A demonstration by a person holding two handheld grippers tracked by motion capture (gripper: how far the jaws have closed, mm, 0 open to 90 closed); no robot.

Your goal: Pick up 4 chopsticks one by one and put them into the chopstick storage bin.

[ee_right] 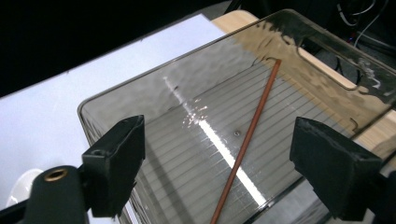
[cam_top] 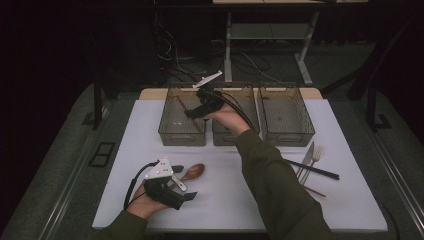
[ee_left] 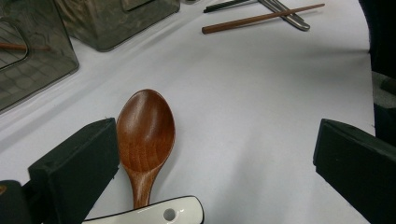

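- high view: right gripper point(cam_top: 192, 114) hangs over the leftmost smoky clear plastic bin point(cam_top: 182, 131).
- right gripper view: jaws wide apart, empty; thin brown wooden chopstick point(ee_right: 246, 140) lies slanted inside the bin.
- left gripper view: left gripper point(ee_left: 212, 163) spread open, empty; brown wooden spoon point(ee_left: 145, 135) beside one jaw.

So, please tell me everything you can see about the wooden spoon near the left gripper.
The wooden spoon is reddish-brown, smooth and slightly glossy, with visible grain, an oval bowl facing up and a narrow handle. It lies flat on the white table cover, between the open jaws of the left gripper, close to one jaw, and neither pad presses on it. Its handle end goes under a white handle with a hole.
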